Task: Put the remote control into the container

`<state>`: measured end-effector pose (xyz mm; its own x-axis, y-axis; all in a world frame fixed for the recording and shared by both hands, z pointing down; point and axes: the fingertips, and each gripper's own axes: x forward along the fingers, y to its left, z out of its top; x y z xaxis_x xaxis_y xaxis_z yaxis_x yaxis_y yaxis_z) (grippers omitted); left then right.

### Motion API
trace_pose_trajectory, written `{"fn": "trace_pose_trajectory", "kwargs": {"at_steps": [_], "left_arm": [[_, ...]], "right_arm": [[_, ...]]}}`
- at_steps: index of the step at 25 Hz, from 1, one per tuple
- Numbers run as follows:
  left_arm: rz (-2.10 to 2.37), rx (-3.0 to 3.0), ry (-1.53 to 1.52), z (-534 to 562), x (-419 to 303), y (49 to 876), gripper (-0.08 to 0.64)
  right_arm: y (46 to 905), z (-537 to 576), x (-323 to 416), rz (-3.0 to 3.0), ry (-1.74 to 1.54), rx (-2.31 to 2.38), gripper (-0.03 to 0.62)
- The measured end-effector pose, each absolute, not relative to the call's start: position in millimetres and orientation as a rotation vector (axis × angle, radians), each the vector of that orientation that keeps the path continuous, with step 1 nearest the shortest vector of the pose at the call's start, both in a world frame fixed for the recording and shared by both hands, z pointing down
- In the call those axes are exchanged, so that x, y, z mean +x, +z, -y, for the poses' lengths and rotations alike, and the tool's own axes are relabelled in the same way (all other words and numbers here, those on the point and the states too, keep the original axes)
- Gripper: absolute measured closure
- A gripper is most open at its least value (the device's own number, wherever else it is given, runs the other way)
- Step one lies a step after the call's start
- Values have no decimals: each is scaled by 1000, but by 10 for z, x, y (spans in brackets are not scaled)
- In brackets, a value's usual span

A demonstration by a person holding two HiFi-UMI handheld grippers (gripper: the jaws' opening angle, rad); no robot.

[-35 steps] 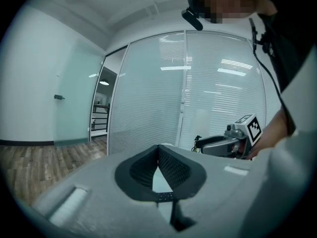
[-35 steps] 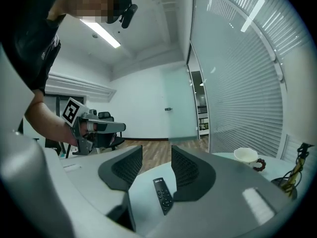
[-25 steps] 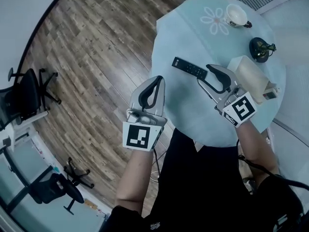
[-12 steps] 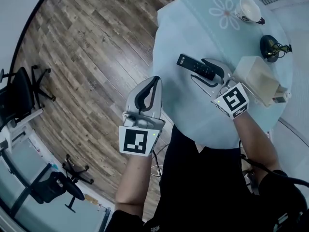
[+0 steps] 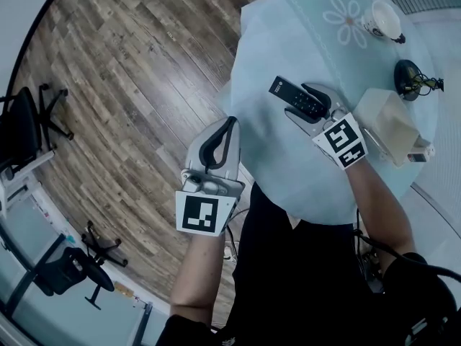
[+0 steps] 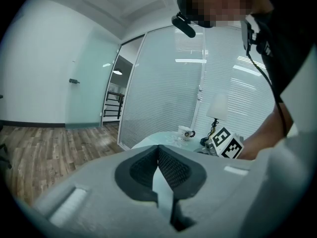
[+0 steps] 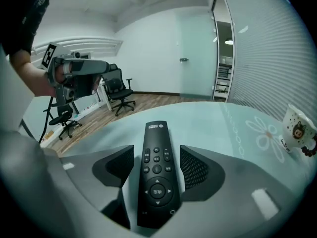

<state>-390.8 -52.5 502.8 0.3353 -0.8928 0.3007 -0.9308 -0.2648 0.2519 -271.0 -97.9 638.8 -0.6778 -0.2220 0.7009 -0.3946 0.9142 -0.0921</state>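
A black remote control (image 5: 283, 89) (image 7: 156, 168) lies flat on the round pale-blue table (image 5: 288, 34). My right gripper (image 5: 303, 104) (image 7: 157, 166) straddles its near end; the jaws are opening, with a gap between each pad and the remote. The container, a beige open box (image 5: 390, 125), stands just right of that gripper near the table's right edge. My left gripper (image 5: 229, 125) (image 6: 159, 168) is shut with nothing in it and hangs off the table's left side, above the wooden floor.
A white mug (image 5: 382, 21) (image 7: 298, 131) stands at the far side of the table beside a printed flower (image 5: 344, 14). A dark lamp base (image 5: 410, 73) sits behind the box. Office chairs (image 5: 25, 125) stand on the floor to the left.
My right gripper has moved forward along the table onto the remote, and its jaws now stand either side of it. The left gripper has stayed almost still.
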Motion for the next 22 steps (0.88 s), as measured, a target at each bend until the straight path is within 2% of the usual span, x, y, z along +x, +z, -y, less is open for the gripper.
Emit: {"fn": "trace_pose_trajectory", "kwargs": {"at_steps": [3, 5, 13, 18, 22], "left_arm": [[1620, 2218, 133, 496, -3919, 5038, 560], [1625, 2212, 133, 466, -3932, 5045, 560], [1596, 2224, 121, 406, -3849, 5027, 560], [1518, 2235, 118, 412, -3701, 5016, 557], [1408, 2244, 98, 449, -3443, 4984, 470]], "right_arm": [[6450, 976, -2680, 2312, 291, 419, 311], [6459, 976, -2677, 2305, 278, 416, 380], [6373, 896, -2664, 2317, 332, 425, 382], [6014, 848, -2660, 2385, 330, 469, 382], [5675, 784, -2630, 2471, 338, 493, 382]]}}
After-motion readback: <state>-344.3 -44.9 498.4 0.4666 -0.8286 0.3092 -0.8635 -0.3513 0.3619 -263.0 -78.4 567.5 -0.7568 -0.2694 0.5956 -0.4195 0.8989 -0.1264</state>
